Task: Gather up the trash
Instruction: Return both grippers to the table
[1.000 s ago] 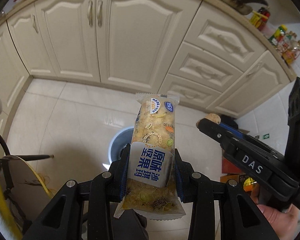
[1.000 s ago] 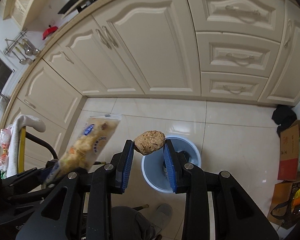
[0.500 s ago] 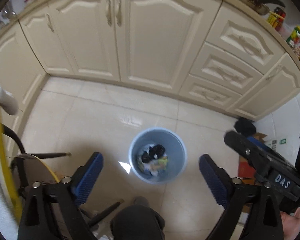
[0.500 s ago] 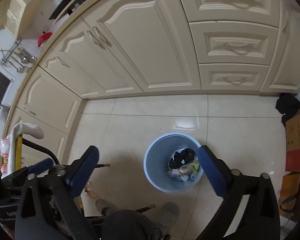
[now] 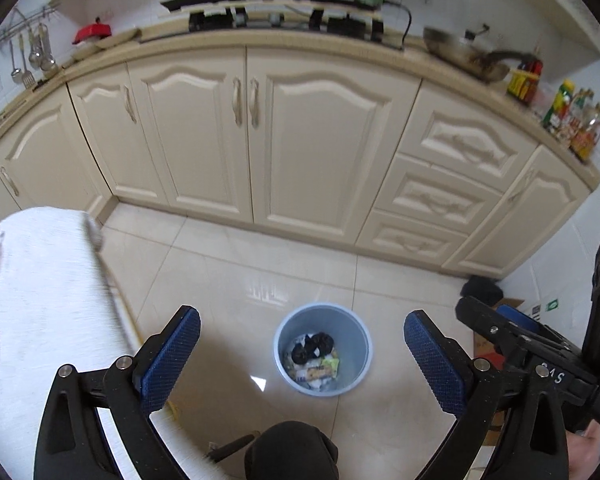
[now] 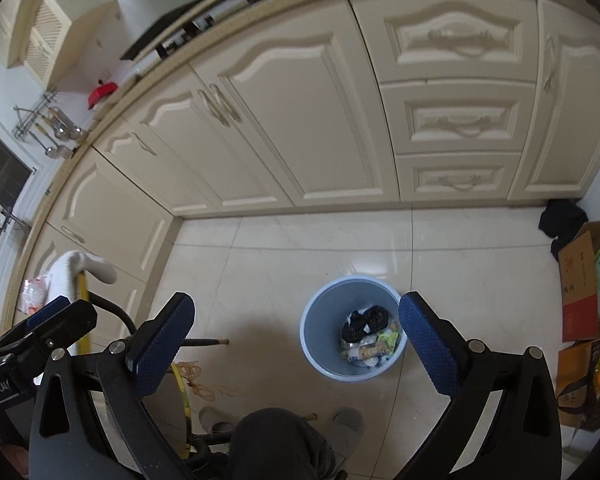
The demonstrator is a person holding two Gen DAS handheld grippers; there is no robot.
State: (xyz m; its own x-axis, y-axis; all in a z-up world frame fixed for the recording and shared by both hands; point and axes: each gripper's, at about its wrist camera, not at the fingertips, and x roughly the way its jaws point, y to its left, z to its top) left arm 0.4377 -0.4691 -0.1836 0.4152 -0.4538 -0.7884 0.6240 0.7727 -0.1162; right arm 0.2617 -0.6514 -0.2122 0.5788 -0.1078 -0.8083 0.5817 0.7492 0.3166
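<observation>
A light blue waste bin (image 5: 277, 350) (image 6: 306, 322) stands on the tiled floor below both grippers. Inside lie a black bag (image 5: 312, 346) (image 6: 364, 322) and snack packets (image 5: 320, 370) (image 6: 374, 350). My left gripper (image 5: 300, 314) hangs above the bin with its jaws still opening and nothing between them. My right gripper (image 6: 296, 299) is wide open and empty, its right finger (image 6: 424, 344) over the bin's edge. In the left wrist view the right gripper's body (image 5: 512, 336) shows at the right.
Cream kitchen cabinets (image 5: 300, 140) run along the back. A white-clothed table (image 5: 40, 300) is at the left. Cardboard boxes (image 6: 580, 280) and a black cloth (image 6: 562, 220) lie at the right. The person's knee (image 6: 276, 440) and slippers are below.
Both grippers opened; the snack packet left the left jaws and the brown lump left the right. Both now show empty, and both hands have risen, with the counter top coming into view.
</observation>
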